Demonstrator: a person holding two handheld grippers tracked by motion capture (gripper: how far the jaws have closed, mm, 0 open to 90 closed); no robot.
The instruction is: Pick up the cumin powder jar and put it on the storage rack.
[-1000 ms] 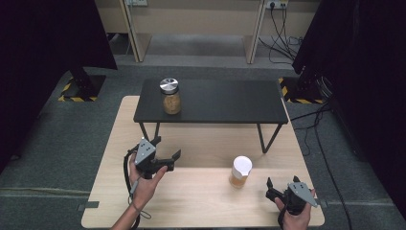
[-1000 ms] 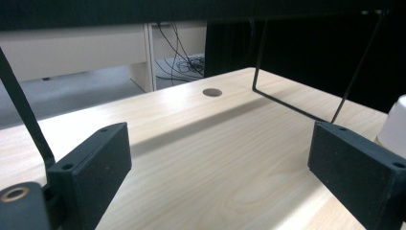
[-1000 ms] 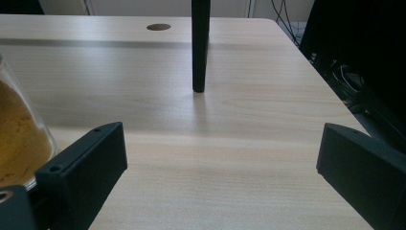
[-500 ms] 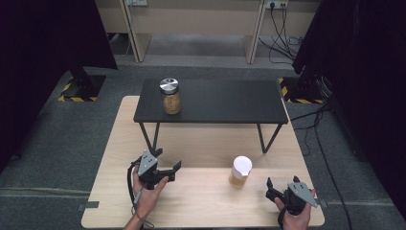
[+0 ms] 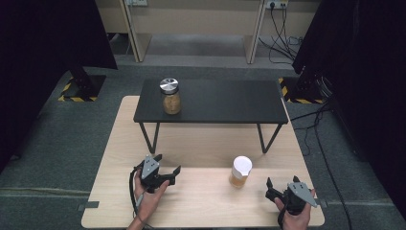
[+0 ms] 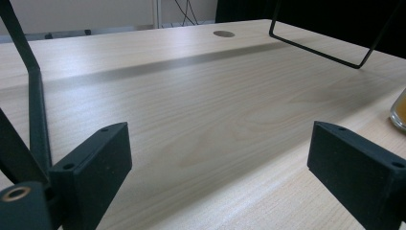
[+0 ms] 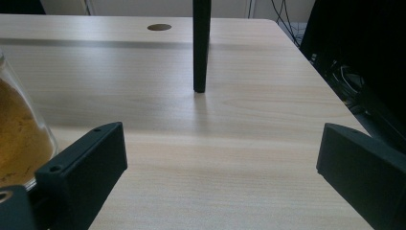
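White-lidded jar (image 5: 240,171) stands between left gripper (image 5: 168,175) and right gripper (image 5: 276,190).

- The light wooden tabletop (image 5: 206,143) is carrying a low black stand (image 5: 210,100), whose legs are resting beyond both tools.
- A white-lidded jar (image 5: 240,171) of yellow powder is standing directly on the wood, between the left tool (image 5: 168,173) and the right tool (image 5: 279,188), nearer the right one.
- A second jar (image 5: 170,97) is sitting on the stand, far ahead of the left tool.

The jar (image 7: 19,129) with yellow powder is cut off by the right gripper view's left edge.
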